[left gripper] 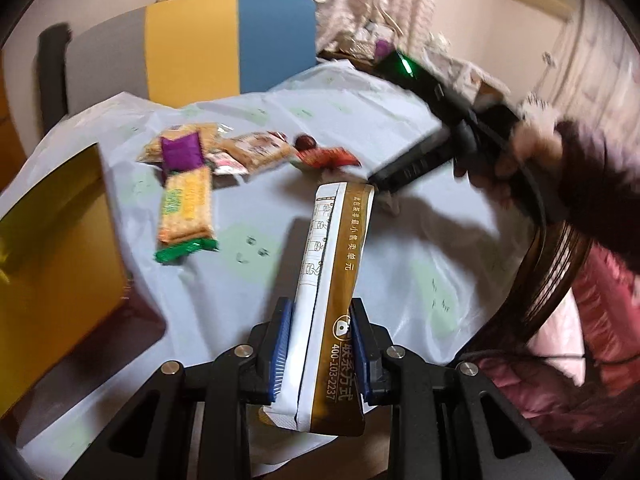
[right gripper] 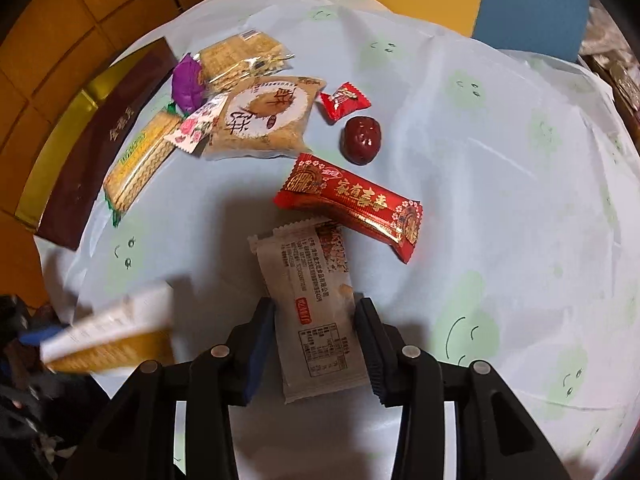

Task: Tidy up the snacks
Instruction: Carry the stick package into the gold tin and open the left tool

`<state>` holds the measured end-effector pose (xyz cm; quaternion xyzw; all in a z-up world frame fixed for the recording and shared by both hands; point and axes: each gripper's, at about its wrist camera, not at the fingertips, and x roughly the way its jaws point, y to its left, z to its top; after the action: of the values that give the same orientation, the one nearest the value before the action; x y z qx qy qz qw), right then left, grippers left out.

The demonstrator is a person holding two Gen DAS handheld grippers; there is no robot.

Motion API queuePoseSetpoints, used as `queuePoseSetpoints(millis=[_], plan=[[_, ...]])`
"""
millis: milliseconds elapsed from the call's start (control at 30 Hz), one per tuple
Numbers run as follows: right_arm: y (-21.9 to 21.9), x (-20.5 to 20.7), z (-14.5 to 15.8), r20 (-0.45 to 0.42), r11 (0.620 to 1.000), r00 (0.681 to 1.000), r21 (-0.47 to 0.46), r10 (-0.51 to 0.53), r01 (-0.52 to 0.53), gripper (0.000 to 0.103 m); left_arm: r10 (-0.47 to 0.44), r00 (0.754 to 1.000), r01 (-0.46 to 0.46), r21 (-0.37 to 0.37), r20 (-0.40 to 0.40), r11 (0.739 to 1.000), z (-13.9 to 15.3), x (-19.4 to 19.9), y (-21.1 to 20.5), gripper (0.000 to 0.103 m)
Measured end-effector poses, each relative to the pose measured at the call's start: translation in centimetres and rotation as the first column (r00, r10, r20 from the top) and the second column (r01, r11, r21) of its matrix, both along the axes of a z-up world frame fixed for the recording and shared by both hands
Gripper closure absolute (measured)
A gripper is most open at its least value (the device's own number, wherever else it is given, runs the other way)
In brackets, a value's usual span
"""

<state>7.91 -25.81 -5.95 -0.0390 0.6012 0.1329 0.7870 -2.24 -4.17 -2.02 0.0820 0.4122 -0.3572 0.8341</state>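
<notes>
My left gripper (left gripper: 320, 316) is shut on a long white and brown sachet (left gripper: 332, 264), held above the table; the sachet also shows blurred at the left of the right wrist view (right gripper: 112, 332). My right gripper (right gripper: 316, 308) is shut on a grey snack packet (right gripper: 312, 300), held over the pale blue tablecloth (right gripper: 480, 200). The right gripper also shows in the left wrist view (left gripper: 384, 188), at the sachet's far end. On the cloth lie a red bar (right gripper: 352, 204), a red date (right gripper: 362, 140), a small red candy (right gripper: 344, 102), a round-cake packet (right gripper: 264, 120), cracker packs (right gripper: 140, 164) and a purple candy (right gripper: 188, 84).
A brown and gold box (right gripper: 92, 148) lies at the cloth's left edge. A yellow, blue and grey chair (left gripper: 224, 44) stands behind the table. A dark tray with wrapped sweets (left gripper: 360, 46) sits at the far right. Pink padded clothing (left gripper: 580, 340) is at the right.
</notes>
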Motion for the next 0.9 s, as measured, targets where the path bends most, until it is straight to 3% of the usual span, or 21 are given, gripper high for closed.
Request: queuePoseSetpoints(millis=[133, 200, 267, 333, 467, 500, 633, 733, 900], plan=[[-0.4, 0.3, 0.1, -0.006, 0.999, 1.000, -0.019, 0.031, -0.031, 0.060, 0.104, 0.993, -0.109, -0.136, -0.048, 0.985, 2.7, 2.2, 3.1, 0.075], [0.2, 0.6, -0.1, -0.004, 0.999, 1.000, -0.010, 0.031, -0.031, 0.060, 0.187, 0.979, -0.199, -0.212, -0.076, 0.957, 4.3, 4.0, 5.4, 0.075], [0.2, 0.6, -0.3, 0.000, 0.999, 0.999, -0.016, 0.036, -0.036, 0.060, 0.262, 0.961, -0.277, -0.240, -0.095, 0.931, 5.1, 5.7, 7.0, 0.075], [0.3, 0.3, -0.2, 0.006, 0.999, 0.999, -0.028, 0.043, -0.043, 0.060, 0.368, 0.925, -0.381, -0.225, -0.099, 0.897, 5.6, 7.9, 8.8, 0.075], [0.5, 0.1, -0.2, 0.009, 0.998, 0.999, -0.035, 0.047, -0.046, 0.060, 0.563, 0.804, -0.592, -0.157, -0.192, 0.791, 4.2, 12.6, 12.0, 0.075], [0.6, 0.0, -0.2, 0.012, 0.998, 0.999, -0.038, 0.048, -0.048, 0.060, 0.606, 0.759, -0.645, -0.146, -0.239, 0.750, 3.5, 13.9, 12.9, 0.075], [0.7, 0.0, -0.2, 0.015, 0.998, 0.999, -0.041, 0.050, -0.049, 0.060, 0.662, 0.663, -0.732, -0.115, -0.349, 0.672, 1.5, 16.4, 14.3, 0.075], [0.7, 0.0, -0.2, 0.015, 0.998, 0.999, -0.041, 0.050, -0.050, 0.060, 0.682, 0.623, -0.760, -0.087, -0.383, 0.644, 0.3, 17.8, 14.2, 0.075], [0.7, -0.1, -0.2, 0.015, 0.998, 0.999, -0.041, 0.051, -0.050, 0.060, 0.695, 0.608, -0.764, -0.045, -0.385, 0.643, -0.9, 19.7, 13.2, 0.074]])
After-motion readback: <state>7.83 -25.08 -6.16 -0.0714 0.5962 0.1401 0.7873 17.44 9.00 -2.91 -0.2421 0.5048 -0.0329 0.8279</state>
